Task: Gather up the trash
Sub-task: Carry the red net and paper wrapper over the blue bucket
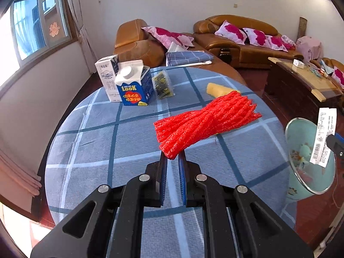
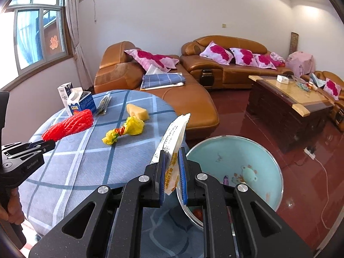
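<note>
Pinching red mesh [image 1: 206, 122], left tongs [image 1: 173, 154] clamped

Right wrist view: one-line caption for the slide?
Right gripper pinching a white wrapper beside the teal bin, while the left gripper holds red netting over the checked table.

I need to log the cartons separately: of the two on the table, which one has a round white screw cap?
The blue carton, in front with "Look" printed on it, has the cap on its sloped top. The white carton behind it shows none.
</note>
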Demonstrator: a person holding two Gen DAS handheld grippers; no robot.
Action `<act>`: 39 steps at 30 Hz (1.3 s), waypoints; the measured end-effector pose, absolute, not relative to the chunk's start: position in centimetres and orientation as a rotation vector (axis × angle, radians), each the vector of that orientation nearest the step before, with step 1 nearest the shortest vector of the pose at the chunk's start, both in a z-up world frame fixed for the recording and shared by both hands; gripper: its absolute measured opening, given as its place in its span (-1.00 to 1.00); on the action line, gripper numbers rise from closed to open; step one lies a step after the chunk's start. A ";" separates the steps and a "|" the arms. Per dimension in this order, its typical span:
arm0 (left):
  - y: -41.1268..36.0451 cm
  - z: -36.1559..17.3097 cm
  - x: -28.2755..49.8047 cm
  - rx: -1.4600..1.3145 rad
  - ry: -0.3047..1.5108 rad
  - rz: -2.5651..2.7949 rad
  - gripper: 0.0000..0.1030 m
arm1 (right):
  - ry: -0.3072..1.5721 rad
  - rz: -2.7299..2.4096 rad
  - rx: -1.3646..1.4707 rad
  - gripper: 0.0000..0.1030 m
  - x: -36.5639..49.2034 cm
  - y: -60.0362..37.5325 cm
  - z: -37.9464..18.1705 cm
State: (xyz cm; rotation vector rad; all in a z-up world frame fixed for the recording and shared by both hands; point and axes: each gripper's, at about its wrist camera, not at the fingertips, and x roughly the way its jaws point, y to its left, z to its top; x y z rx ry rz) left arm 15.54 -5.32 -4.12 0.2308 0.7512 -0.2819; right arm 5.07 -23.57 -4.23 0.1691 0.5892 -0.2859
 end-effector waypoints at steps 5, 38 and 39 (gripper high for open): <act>-6.1 -3.7 14.7 0.239 0.738 -0.297 -0.80 | 0.580 -0.298 0.174 -0.75 4.4 -24.1 -4.1; -14.4 -3.3 11.2 0.322 0.715 -0.453 -0.80 | 0.581 -0.471 0.237 -0.75 -0.3 -30.5 -5.8; -14.9 -3.4 11.1 0.328 0.715 -0.459 -0.80 | 0.581 -0.477 0.239 -0.75 -0.4 -30.8 -5.8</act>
